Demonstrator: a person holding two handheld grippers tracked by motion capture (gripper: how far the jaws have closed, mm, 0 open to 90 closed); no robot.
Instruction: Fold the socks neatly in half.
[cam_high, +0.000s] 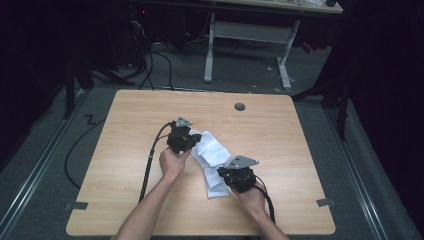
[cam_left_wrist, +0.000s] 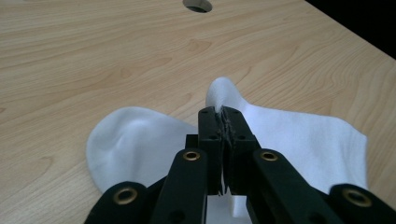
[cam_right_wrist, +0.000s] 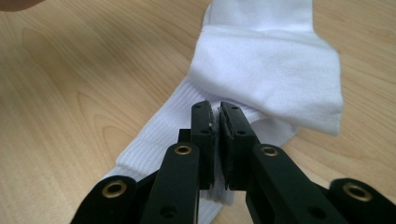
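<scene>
White socks (cam_high: 214, 154) lie overlapped in the middle of the wooden table (cam_high: 125, 150). My left gripper (cam_high: 195, 140) is at their far left end. In the left gripper view it (cam_left_wrist: 223, 112) is shut on a pinch of sock (cam_left_wrist: 303, 140), and the fabric rises in a small peak past the jaw tips. My right gripper (cam_high: 221, 173) is at the near end of the socks. In the right gripper view it (cam_right_wrist: 217, 108) is shut on the ribbed cuff (cam_right_wrist: 159, 135), with white cloth showing between the pads. A folded smooth part (cam_right_wrist: 271, 70) lies just beyond.
A round cable hole (cam_high: 240, 106) sits near the table's far edge. A black cable (cam_high: 150, 160) trails from the left gripper off the near edge. Bare wood lies on both sides of the socks. A white desk frame (cam_high: 250, 30) stands on the floor behind.
</scene>
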